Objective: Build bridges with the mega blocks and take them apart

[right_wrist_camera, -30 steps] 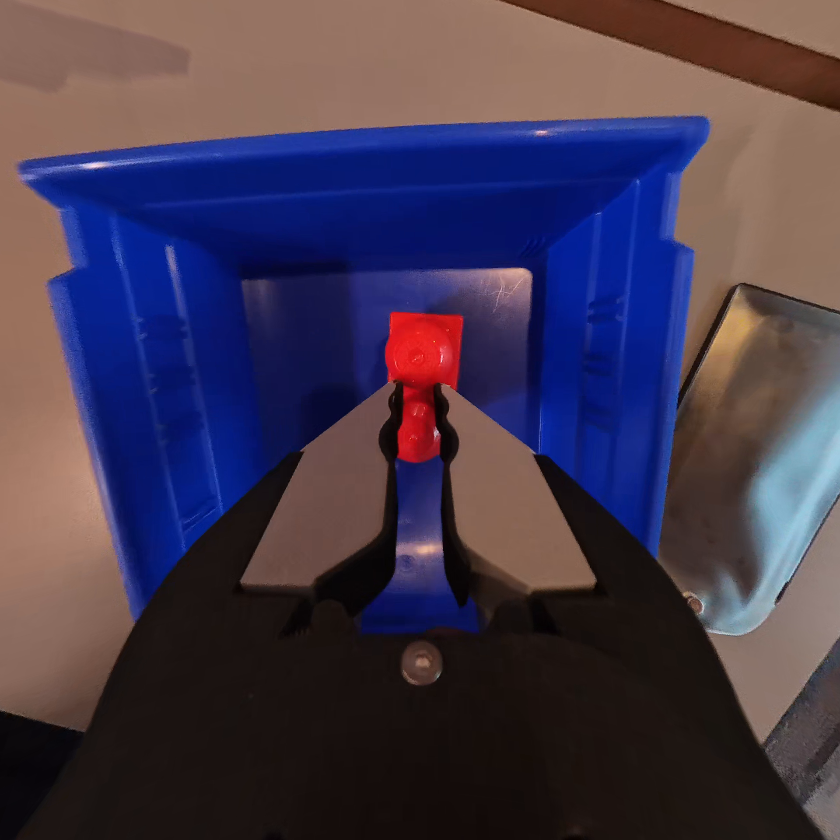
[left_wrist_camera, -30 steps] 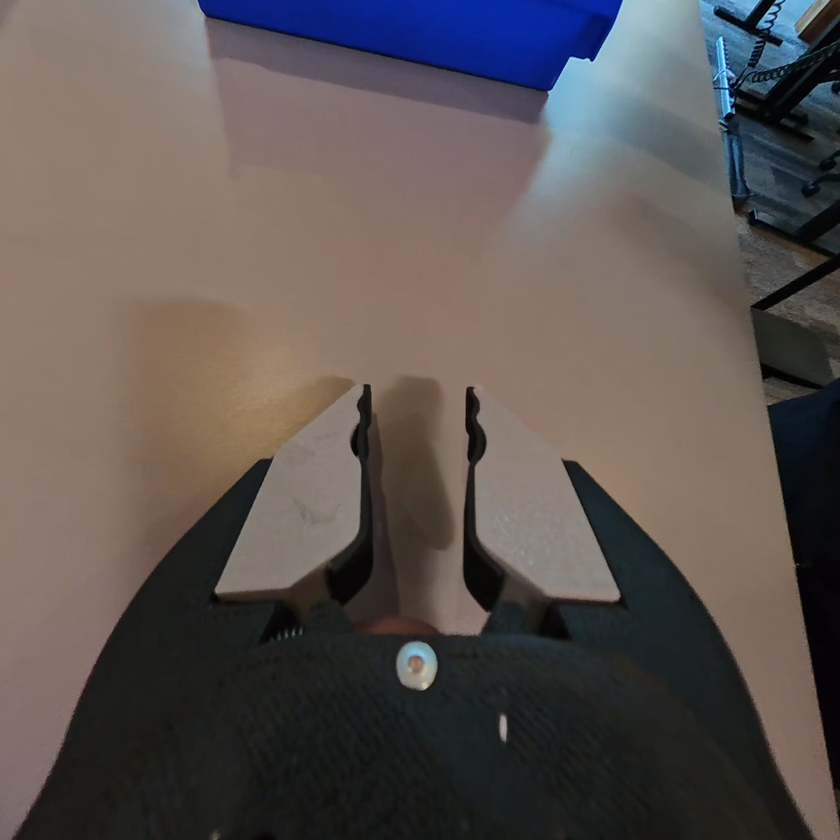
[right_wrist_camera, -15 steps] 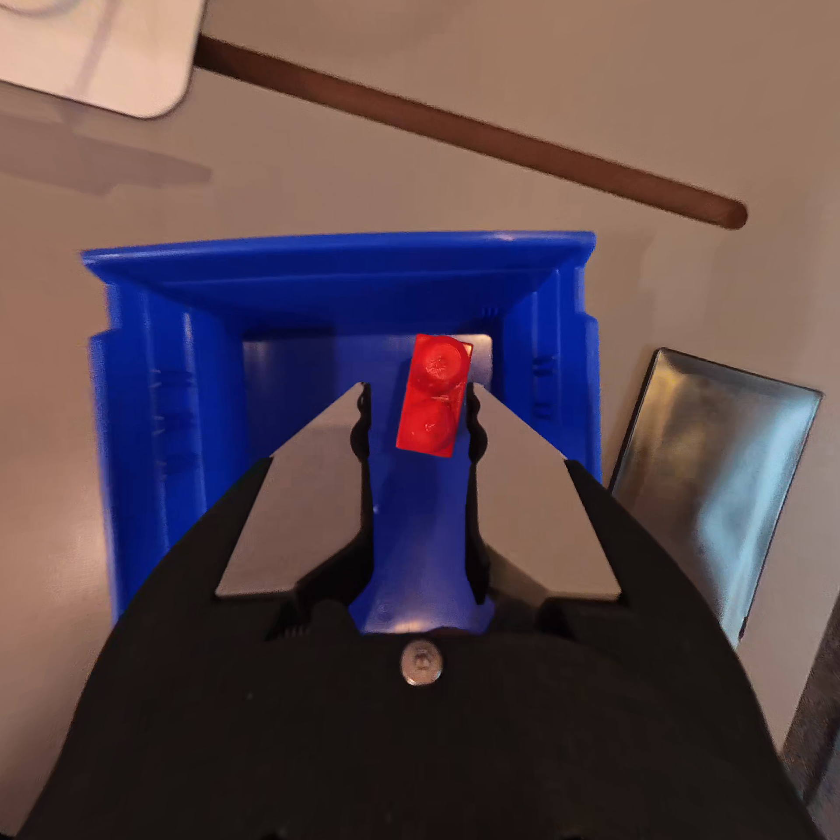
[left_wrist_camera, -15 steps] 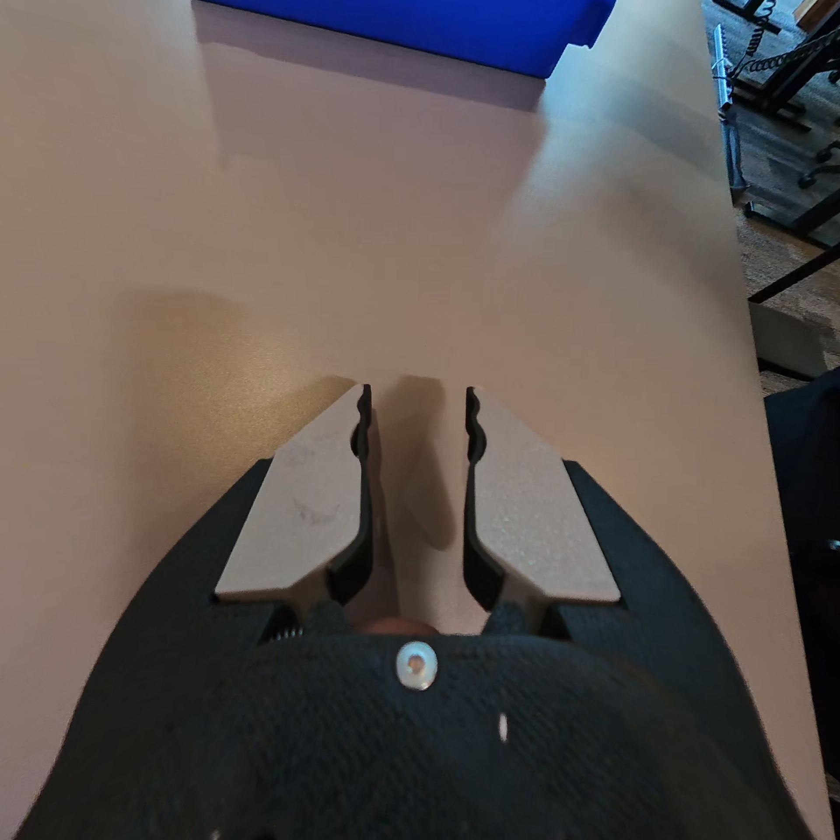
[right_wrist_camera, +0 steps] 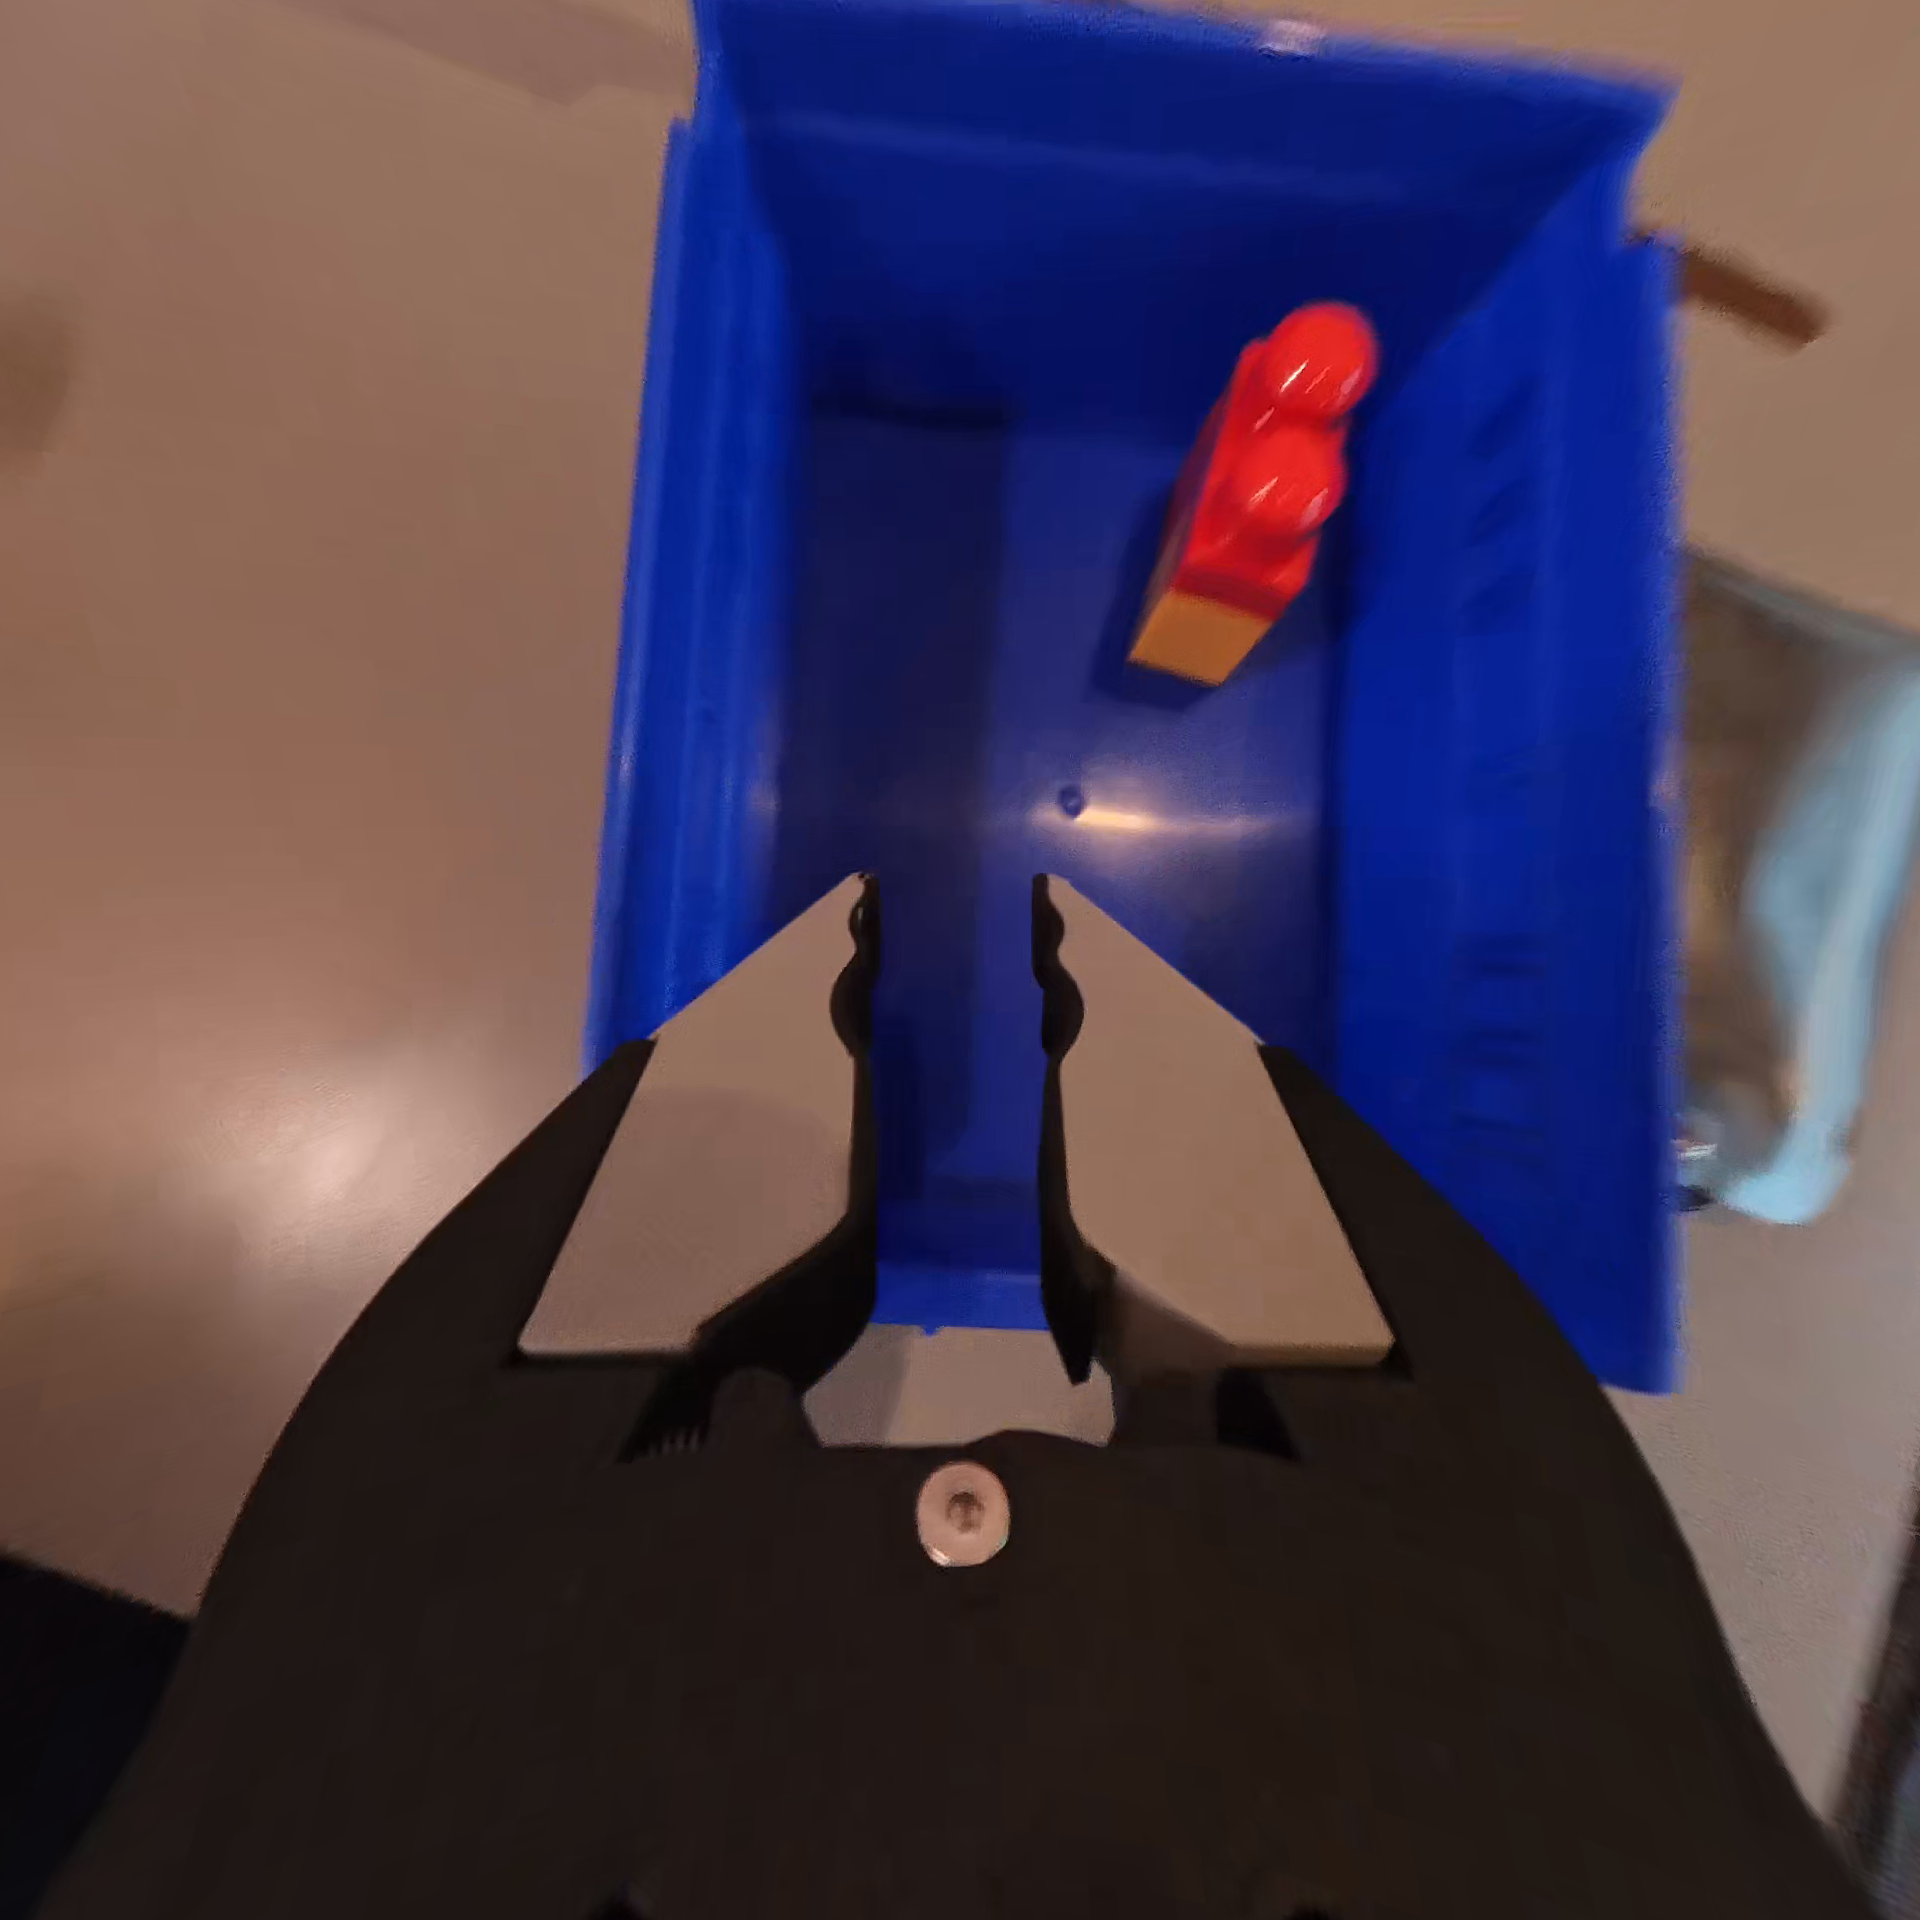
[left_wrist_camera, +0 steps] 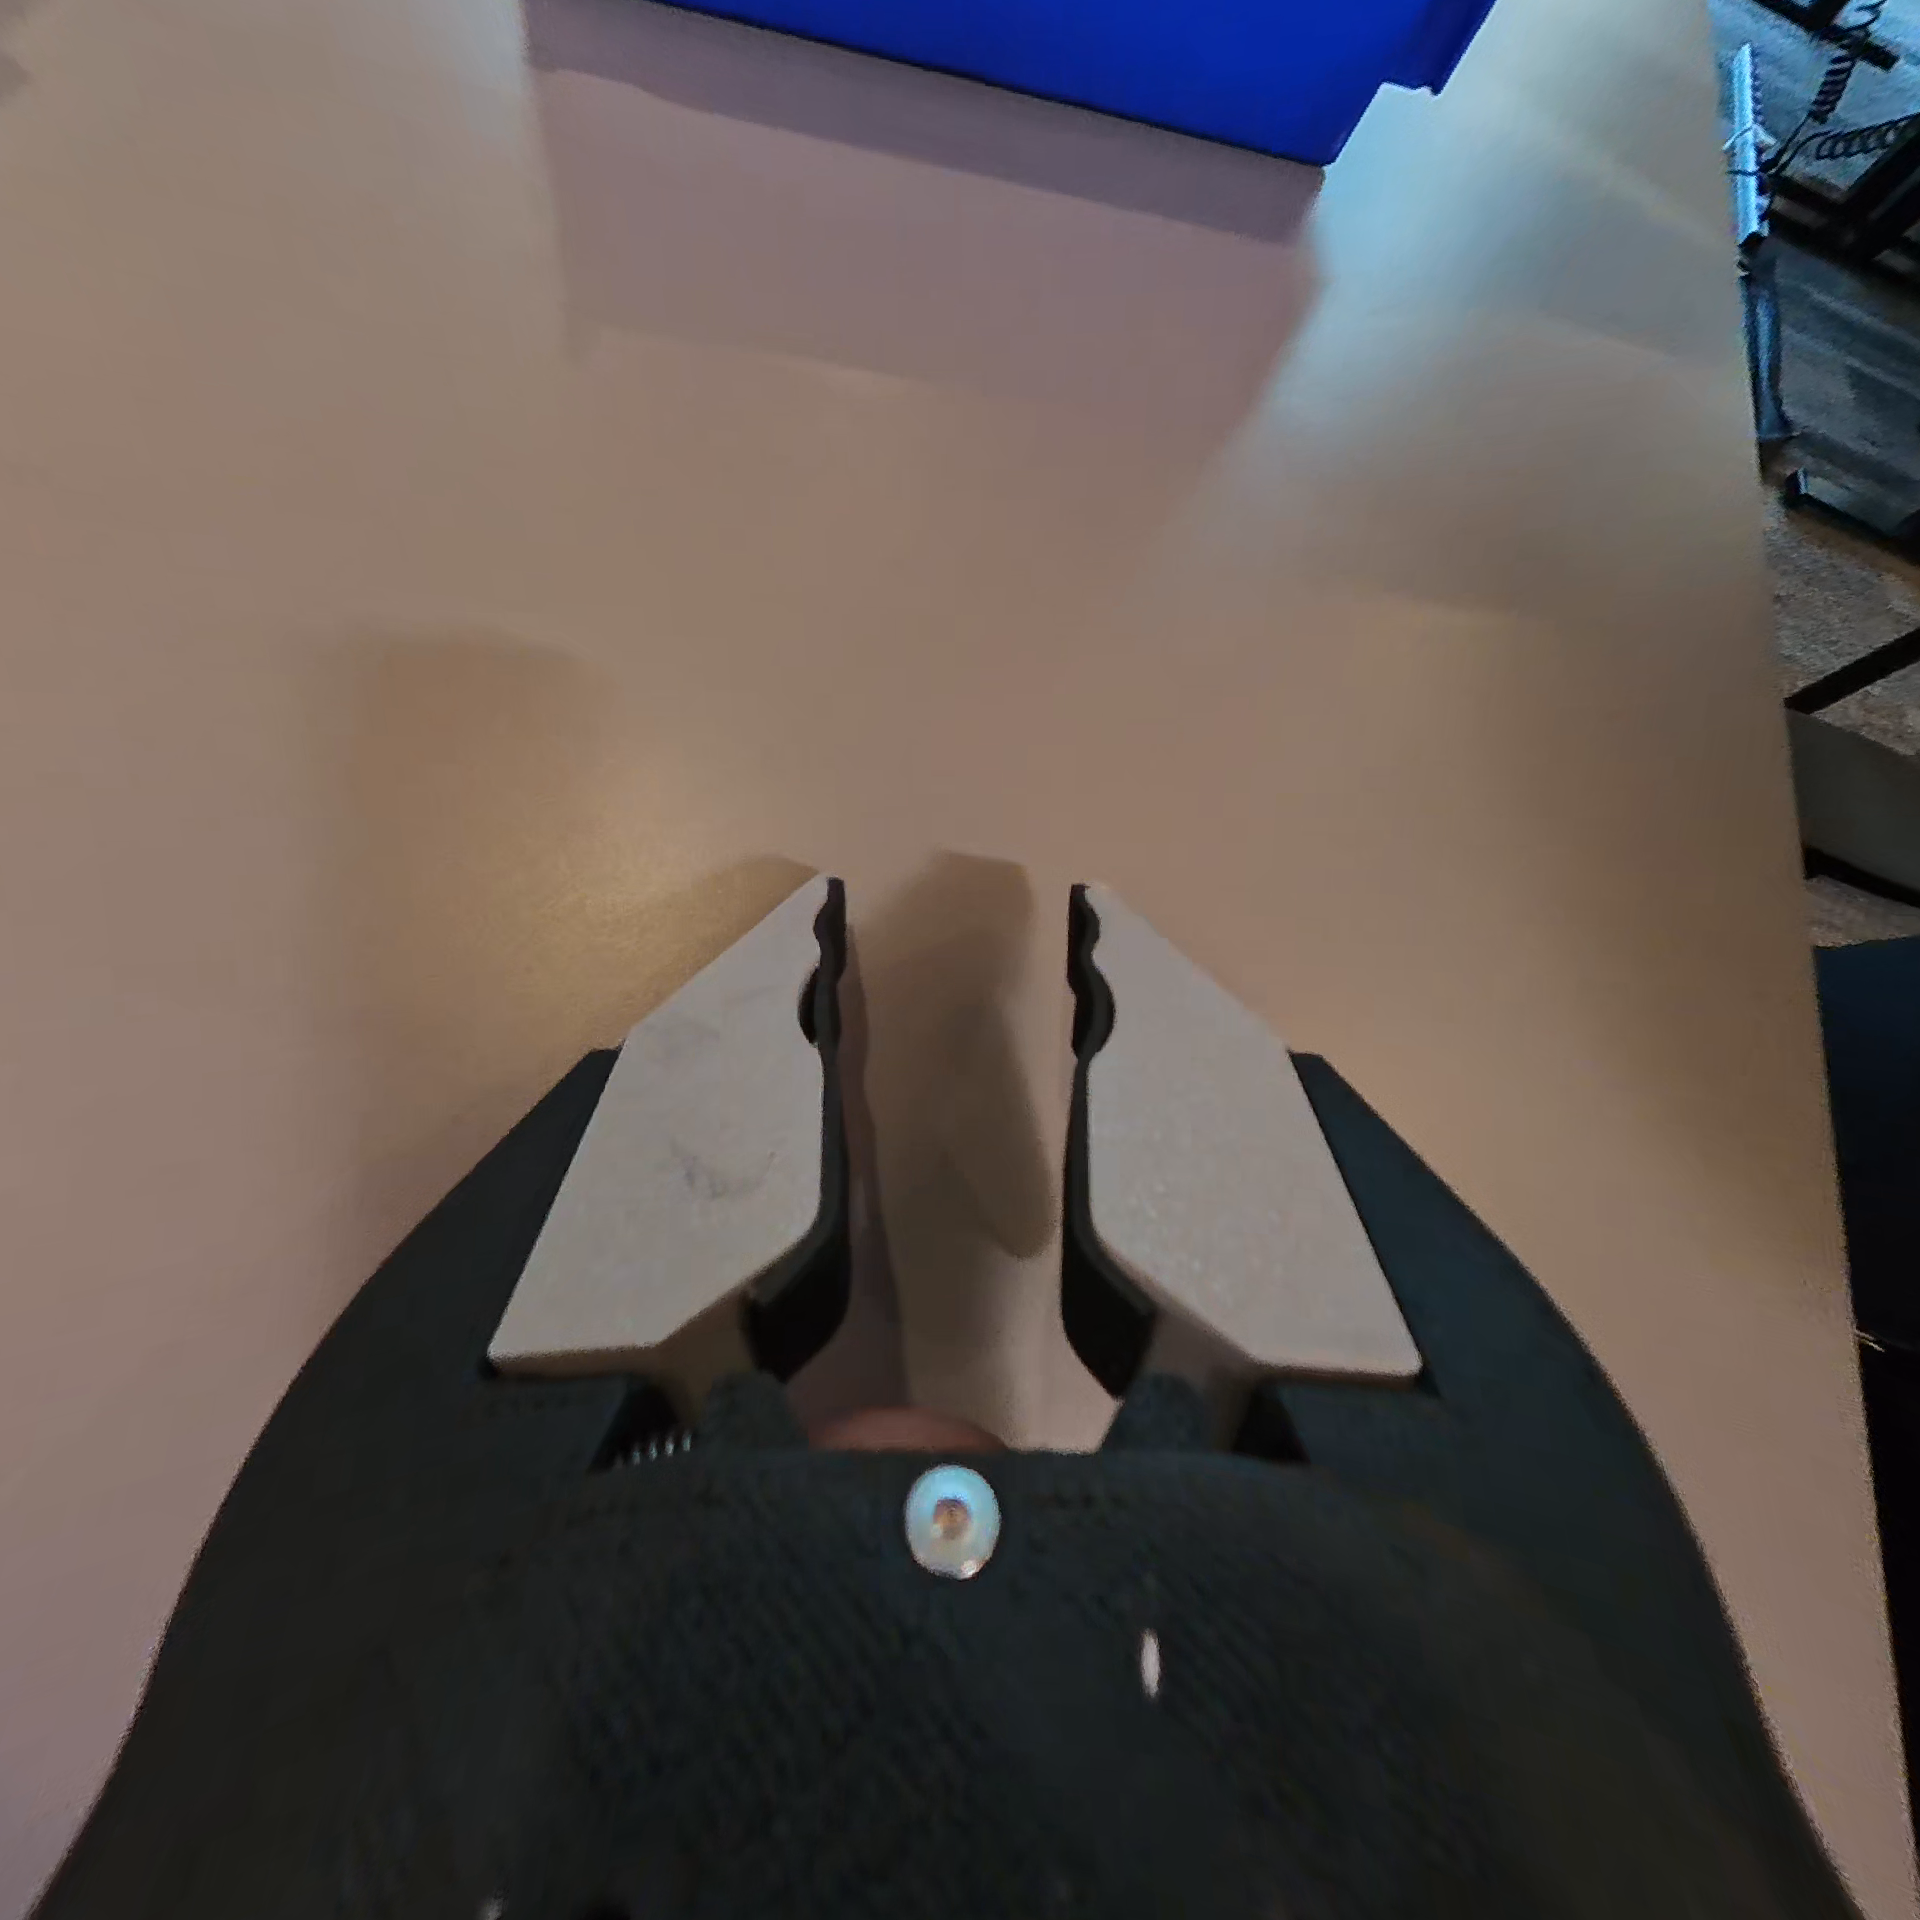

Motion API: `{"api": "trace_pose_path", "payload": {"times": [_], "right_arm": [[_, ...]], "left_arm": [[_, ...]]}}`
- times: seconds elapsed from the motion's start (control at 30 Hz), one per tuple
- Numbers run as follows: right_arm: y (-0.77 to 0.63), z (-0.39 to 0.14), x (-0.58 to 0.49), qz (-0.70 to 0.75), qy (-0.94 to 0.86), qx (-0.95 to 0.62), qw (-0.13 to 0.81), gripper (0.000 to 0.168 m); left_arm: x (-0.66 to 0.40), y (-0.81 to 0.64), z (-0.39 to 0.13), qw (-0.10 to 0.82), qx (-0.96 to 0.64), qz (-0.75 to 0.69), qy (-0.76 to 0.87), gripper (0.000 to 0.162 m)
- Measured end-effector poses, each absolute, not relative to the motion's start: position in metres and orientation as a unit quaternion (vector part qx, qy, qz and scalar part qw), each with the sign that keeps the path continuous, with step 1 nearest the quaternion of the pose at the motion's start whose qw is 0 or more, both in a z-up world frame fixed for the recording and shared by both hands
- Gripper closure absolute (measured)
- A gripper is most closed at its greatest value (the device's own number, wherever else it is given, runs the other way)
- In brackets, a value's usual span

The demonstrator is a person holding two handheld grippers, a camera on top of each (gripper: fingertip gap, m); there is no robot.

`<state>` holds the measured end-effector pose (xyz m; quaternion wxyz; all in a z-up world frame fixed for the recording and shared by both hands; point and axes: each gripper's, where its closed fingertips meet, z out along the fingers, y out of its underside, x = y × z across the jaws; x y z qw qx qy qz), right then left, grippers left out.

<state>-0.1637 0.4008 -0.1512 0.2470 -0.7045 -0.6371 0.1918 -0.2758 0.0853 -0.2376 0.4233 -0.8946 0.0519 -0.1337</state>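
A red two-stud mega block (right_wrist_camera: 1262,488) lies inside the blue bin (right_wrist_camera: 707,623), near the bin's right wall toward the far end. My right gripper (right_wrist_camera: 951,883) is open and empty, hovering above the bin's near half, apart from the block. My left gripper (left_wrist_camera: 951,894) is open and empty over the bare tan table (left_wrist_camera: 520,520). The blue bin's near edge (left_wrist_camera: 1091,73) shows at the top of the left wrist view, well ahead of the left gripper.
A shiny metal tray (right_wrist_camera: 1787,894) lies on the table just right of the bin. A dark wooden strip (right_wrist_camera: 1745,296) runs behind the bin. In the left wrist view the table's right edge (left_wrist_camera: 1787,935) drops to a floor with chair bases and cables. Spacing between my two grippers at the tips: around 35 cm. The red two-stud mega block (right_wrist_camera: 1262,488) lies some 12 cm from my right tips, 40 cm from my left tips.
My right gripper opened and let go of the red block, which now lies in the bin by its right wall. The right gripper pulled back and left. The left gripper barely moved.
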Motion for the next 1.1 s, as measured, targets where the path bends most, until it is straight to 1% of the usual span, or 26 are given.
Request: {"api": "trace_pose_path", "payload": {"times": [0.17, 0.2, 0.23, 0.37, 0.43, 0.5, 0.57, 0.67, 0.73, 0.8, 0.87, 0.97, 1.1], "right_arm": [[0.364, -0.185, -0.171, 0.234, -0.638, -0.704, 0.205, 0.146], [0.358, -0.187, -0.178, 0.242, -0.636, -0.704, 0.205, 0.162], [0.355, -0.187, -0.186, 0.247, -0.633, -0.703, 0.211, 0.168], [0.338, -0.173, -0.216, 0.273, -0.628, -0.692, 0.229, 0.168], [0.334, -0.170, -0.224, 0.261, -0.637, -0.686, 0.237, 0.168], [0.338, -0.159, -0.231, 0.246, -0.633, -0.684, 0.266, 0.152], [0.335, -0.133, -0.241, 0.265, -0.618, -0.673, 0.308, 0.149], [0.299, -0.085, -0.265, 0.335, -0.613, -0.608, 0.377, 0.138], [0.255, -0.069, -0.284, 0.380, -0.636, -0.547, 0.390, 0.134], [0.211, -0.072, -0.306, 0.413, -0.660, -0.500, 0.379, 0.130], [0.183, -0.090, -0.330, 0.421, -0.676, -0.479, 0.368, 0.120], [0.160, -0.118, -0.359, 0.444, -0.673, -0.469, 0.362, 0.112], [0.143, -0.153, -0.372, 0.484, -0.659, -0.463, 0.343, 0.106]], "left_arm": [[-0.278, 0.086, -0.237, 0.426, -0.894, -0.131, 0.045, 0.119], [-0.279, 0.086, -0.236, 0.428, -0.893, -0.133, 0.041, 0.119], [-0.279, 0.086, -0.236, 0.430, -0.892, -0.137, 0.038, 0.119], [-0.281, 0.086, -0.231, 0.442, -0.885, -0.144, 0.031, 0.119], [-0.280, 0.086, -0.231, 0.442, -0.885, -0.143, 0.033, 0.119], [-0.280, 0.085, -0.233, 0.438, -0.887, -0.141, 0.037, 0.119], [-0.278, 0.085, -0.234, 0.434, -0.890, -0.137, 0.043, 0.119], [-0.277, 0.085, -0.236, 0.430, -0.893, -0.129, 0.048, 0.119], [-0.278, 0.086, -0.236, 0.432, -0.892, -0.126, 0.047, 0.119], [-0.280, 0.087, -0.233, 0.441, -0.888, -0.124, 0.047, 0.118], [-0.284, 0.088, -0.228, 0.455, -0.882, -0.113, 0.046, 0.118], [-0.294, 0.089, -0.223, 0.474, -0.875, -0.096, 0.036, 0.118], [-0.305, 0.091, -0.215, 0.500, -0.863, -0.074, 0.019, 0.117]]}}
